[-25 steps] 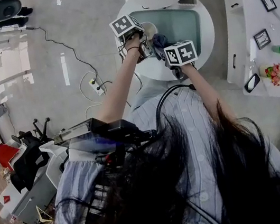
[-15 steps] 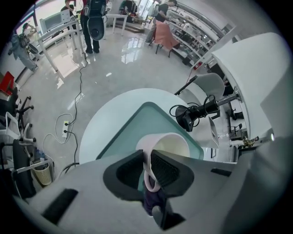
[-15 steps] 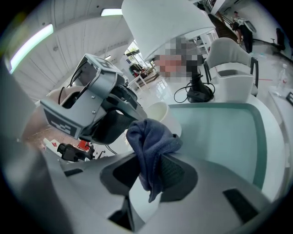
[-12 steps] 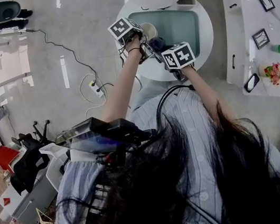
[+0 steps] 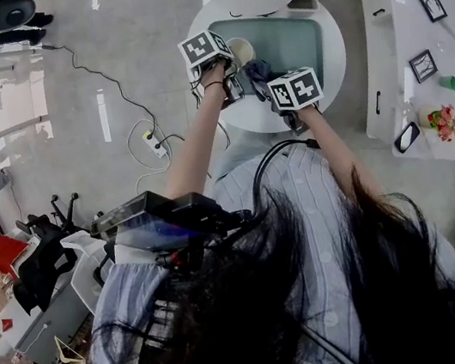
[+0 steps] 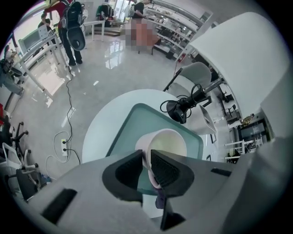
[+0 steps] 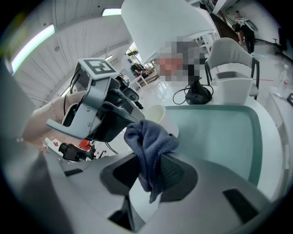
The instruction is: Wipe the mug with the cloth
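Mug (image 6: 168,142) one; cloth (image 7: 149,145) one; tray (image 5: 293,34) one

The mug (image 6: 167,145) is pale cream, smooth-walled and round, its open mouth turned up toward the head view. The left gripper (image 6: 147,158) holds it by the wall, one jaw inside the rim and one outside, above the near-left part of a teal tray (image 5: 293,34).

The cloth (image 7: 149,145) is dark blue-grey and soft, bunched into a crumpled wad. It is pinched between the jaws of the right gripper (image 7: 149,172), with a loose tail hanging below them. It sits just beside the mug's outer wall; whether they touch cannot be told.
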